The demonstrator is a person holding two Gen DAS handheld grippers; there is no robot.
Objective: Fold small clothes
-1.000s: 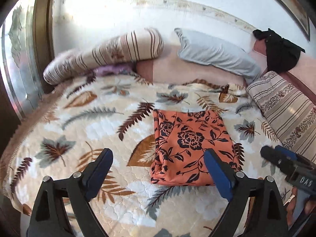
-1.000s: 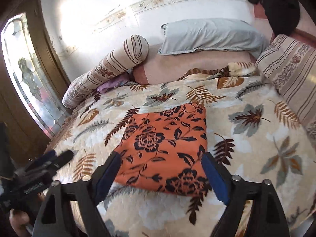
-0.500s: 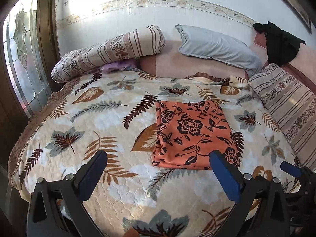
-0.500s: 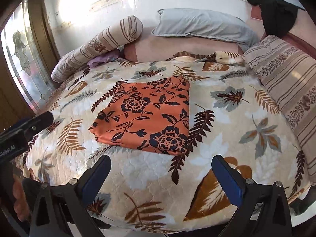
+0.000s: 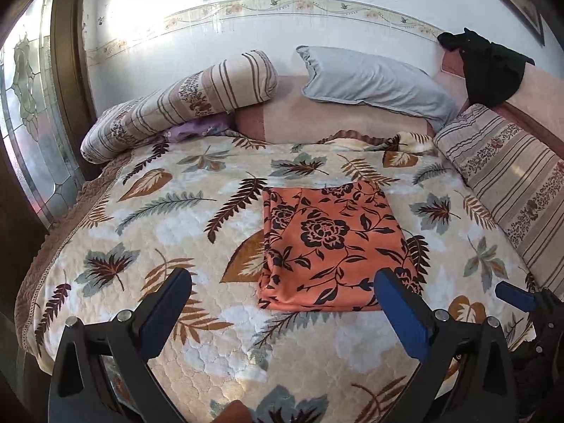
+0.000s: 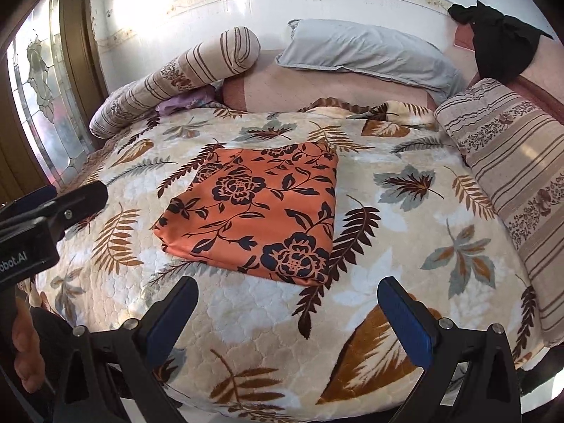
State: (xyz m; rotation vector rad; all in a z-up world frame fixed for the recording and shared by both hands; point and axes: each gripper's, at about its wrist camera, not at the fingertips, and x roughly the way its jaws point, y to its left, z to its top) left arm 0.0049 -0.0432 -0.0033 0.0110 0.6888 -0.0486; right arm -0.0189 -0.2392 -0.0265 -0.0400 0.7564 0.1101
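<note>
The orange floral cloth [image 5: 328,243] lies folded into a neat rectangle mid-frame on the leaf-print blanket [image 5: 148,218] covering the bed. Both the left gripper [image 5: 282,303] and right gripper [image 6: 285,303] have just been opening; they hang released at the lower frame, nothing between their blue pads
</note>
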